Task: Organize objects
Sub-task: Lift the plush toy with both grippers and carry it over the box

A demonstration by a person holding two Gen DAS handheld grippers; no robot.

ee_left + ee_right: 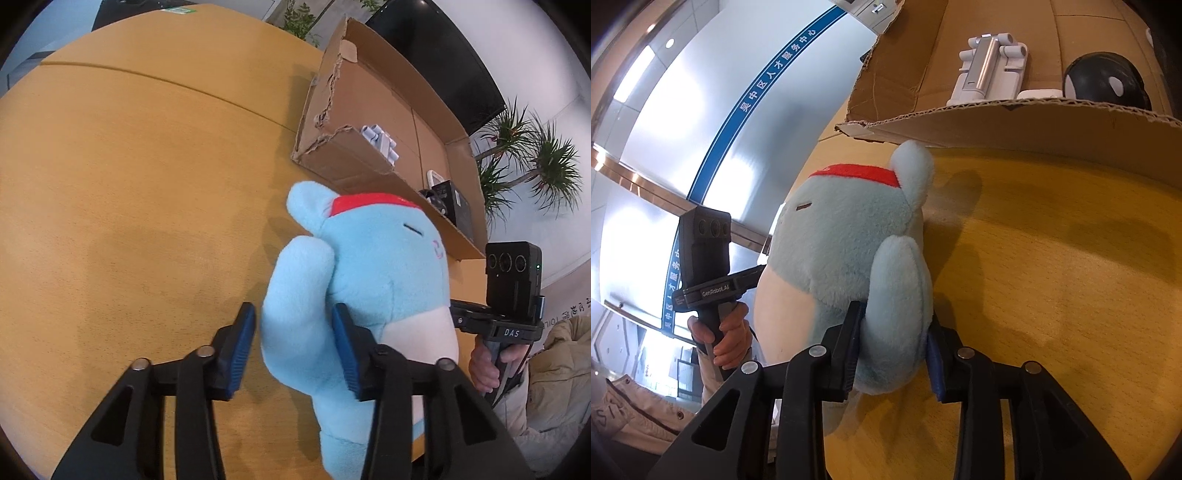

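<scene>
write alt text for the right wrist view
The right gripper pinches one arm of a light blue plush toy above a wooden table. Behind it sits an open cardboard box holding a white stand.
</scene>
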